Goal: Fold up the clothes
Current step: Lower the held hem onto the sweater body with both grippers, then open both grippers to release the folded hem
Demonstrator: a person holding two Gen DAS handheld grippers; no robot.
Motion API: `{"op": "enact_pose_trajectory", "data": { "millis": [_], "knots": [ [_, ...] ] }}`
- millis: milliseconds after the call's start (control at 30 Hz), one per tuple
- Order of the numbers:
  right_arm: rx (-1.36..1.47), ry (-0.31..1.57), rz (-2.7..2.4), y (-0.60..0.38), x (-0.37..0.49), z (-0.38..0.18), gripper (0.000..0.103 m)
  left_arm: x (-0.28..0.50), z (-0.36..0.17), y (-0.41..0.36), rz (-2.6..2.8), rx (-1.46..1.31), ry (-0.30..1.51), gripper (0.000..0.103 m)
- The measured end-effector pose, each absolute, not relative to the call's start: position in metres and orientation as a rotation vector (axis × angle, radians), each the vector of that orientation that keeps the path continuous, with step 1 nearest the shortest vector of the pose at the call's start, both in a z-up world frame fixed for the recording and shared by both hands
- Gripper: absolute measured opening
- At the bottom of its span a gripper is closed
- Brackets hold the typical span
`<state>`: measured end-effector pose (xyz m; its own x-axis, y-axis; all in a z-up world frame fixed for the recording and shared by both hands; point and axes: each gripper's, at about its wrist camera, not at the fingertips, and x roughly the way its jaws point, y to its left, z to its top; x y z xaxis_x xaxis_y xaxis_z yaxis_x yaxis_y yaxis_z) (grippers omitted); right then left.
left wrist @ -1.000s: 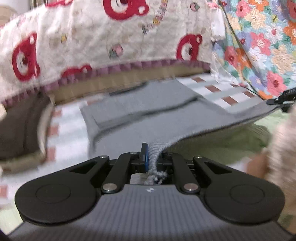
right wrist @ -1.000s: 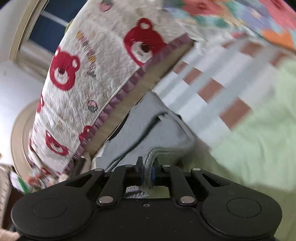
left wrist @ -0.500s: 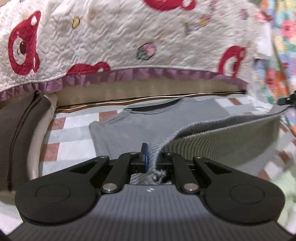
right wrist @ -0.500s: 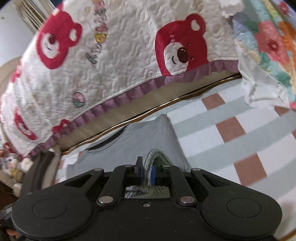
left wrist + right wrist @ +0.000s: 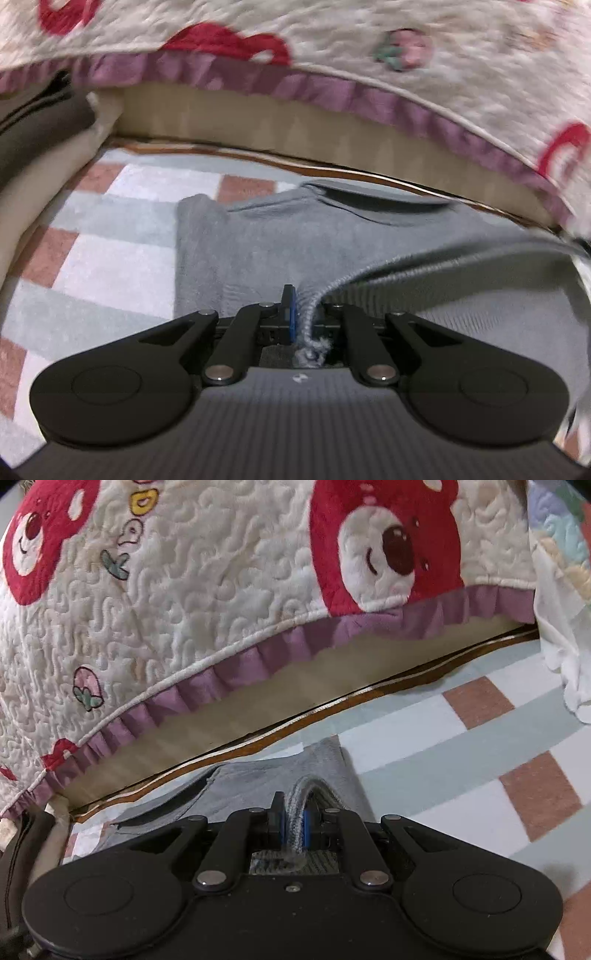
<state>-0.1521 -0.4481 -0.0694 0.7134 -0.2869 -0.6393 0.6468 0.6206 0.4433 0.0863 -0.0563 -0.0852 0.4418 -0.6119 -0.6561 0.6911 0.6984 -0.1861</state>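
**Obs. 1:** Jaws of the left gripper (image 5: 303, 314) pinched tight on the ribbed hem of the grey knit sweater (image 5: 258, 251); right gripper (image 5: 294, 825) likewise clamped on a doubled fold of the same hem.

**Obs. 2:** Where does the garment lie?

**Obs. 1:** Body flat on the pink-and-grey checked sheet (image 5: 122, 236), collar in the upper middle of the left view, close under the bear-print quilt (image 5: 221, 590). Held hem hangs above it, lower centre, running off right.

**Obs. 2:** Advice for the fold?

**Obs. 1:** My judgement: keep the hem taut and level between both grips, lay it square on the collar end, release only once it rests flat.
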Motion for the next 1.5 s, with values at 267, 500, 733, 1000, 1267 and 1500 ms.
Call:
{"op": "enact_pose_trajectory", "data": {
  "millis": [267, 500, 733, 1000, 1267, 1500],
  "knots": [
    [0.716, 0.611, -0.528, -0.456, -0.166, -0.089, 0.012, 0.103, -0.085, -0.063, -0.874, 0.105, 0.757, 0.006],
    [0.718, 0.696, -0.446, -0.471, -0.135, -0.097, 0.012, 0.101, -0.091, -0.073, -0.915, 0.248, 0.722, 0.006],
    [0.796, 0.672, -0.503, -0.475, -0.121, -0.119, 0.012, 0.101, -0.085, -0.081, -0.883, 0.269, 0.681, 0.005],
    [0.822, 0.605, -0.48, -0.483, -0.137, -0.103, 0.012, 0.089, -0.055, -0.082, -0.834, 0.322, 0.62, 0.005],
    [0.938, 0.494, -0.395, -0.51, -0.122, -0.08, 0.012, 0.119, -0.027, -0.091, -0.759, 0.25, 0.643, 0.005],
    [0.812, 0.708, -0.468, -0.523, -0.059, -0.115, 0.011, 0.144, -0.07, -0.134, -0.707, 0.35, 0.741, 0.005]
  ]
}}
